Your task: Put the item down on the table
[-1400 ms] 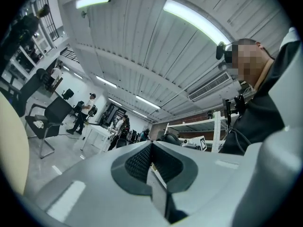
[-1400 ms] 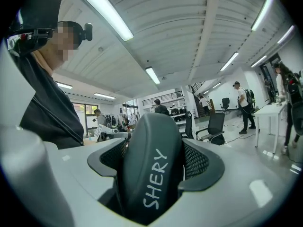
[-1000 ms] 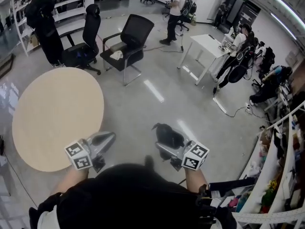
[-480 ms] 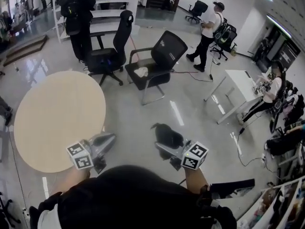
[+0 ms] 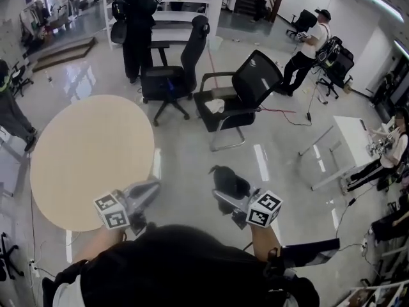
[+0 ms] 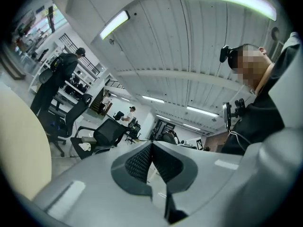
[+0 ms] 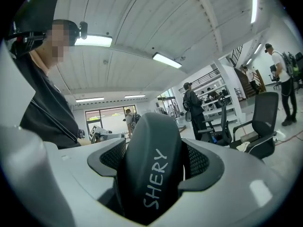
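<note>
— What's at the left?
— The round table (image 5: 89, 152). The left gripper (image 5: 152, 189) hangs just beside its near edge, jaws pressed together, nothing between them.
— And the right one?
— The right gripper (image 5: 222, 198) clamps the black item (image 5: 229, 183), lettered SHERY, on both sides.
— Is it on the table?
— No, it is held over the floor, apart from the table, with a black chair (image 5: 252, 85) beyond
</note>
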Available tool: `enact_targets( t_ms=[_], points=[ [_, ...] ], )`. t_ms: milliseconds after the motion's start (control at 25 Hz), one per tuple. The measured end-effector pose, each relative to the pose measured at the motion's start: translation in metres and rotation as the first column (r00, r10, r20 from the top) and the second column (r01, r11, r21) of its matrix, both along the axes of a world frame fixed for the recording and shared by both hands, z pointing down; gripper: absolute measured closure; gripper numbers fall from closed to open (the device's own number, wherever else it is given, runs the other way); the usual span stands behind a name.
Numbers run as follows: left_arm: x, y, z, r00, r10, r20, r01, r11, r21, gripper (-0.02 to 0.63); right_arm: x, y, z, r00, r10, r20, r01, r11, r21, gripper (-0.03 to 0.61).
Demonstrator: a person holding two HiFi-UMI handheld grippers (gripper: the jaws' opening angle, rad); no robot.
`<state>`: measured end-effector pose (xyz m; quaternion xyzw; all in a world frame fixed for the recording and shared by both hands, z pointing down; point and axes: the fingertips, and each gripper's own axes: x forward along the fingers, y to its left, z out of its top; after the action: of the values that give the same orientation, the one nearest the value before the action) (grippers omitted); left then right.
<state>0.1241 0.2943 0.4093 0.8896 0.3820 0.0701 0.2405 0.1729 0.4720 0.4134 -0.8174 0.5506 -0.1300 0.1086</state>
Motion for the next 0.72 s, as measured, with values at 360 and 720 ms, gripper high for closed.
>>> enact_targets(
  t_ms=[360, 720],
  points=[
    [0.065, -0.067, -0.007, 0.998, 0.043, -0.053, -0.045, 0.998, -0.04, 0.614, 0.061, -0.06, -0.023, 0.998, 0.051, -0.032, -0.053, 0.998, -0.035, 0.201],
    [0.136, -0.061, -0.014, 0.996, 0.015, -0.084, -0.013, 1.0, 0.023, 0.614, 0.114, -0.023, -0.02, 0.994, 0.094, -0.049, -0.095, 0.995, -0.021, 0.201]
  ],
)
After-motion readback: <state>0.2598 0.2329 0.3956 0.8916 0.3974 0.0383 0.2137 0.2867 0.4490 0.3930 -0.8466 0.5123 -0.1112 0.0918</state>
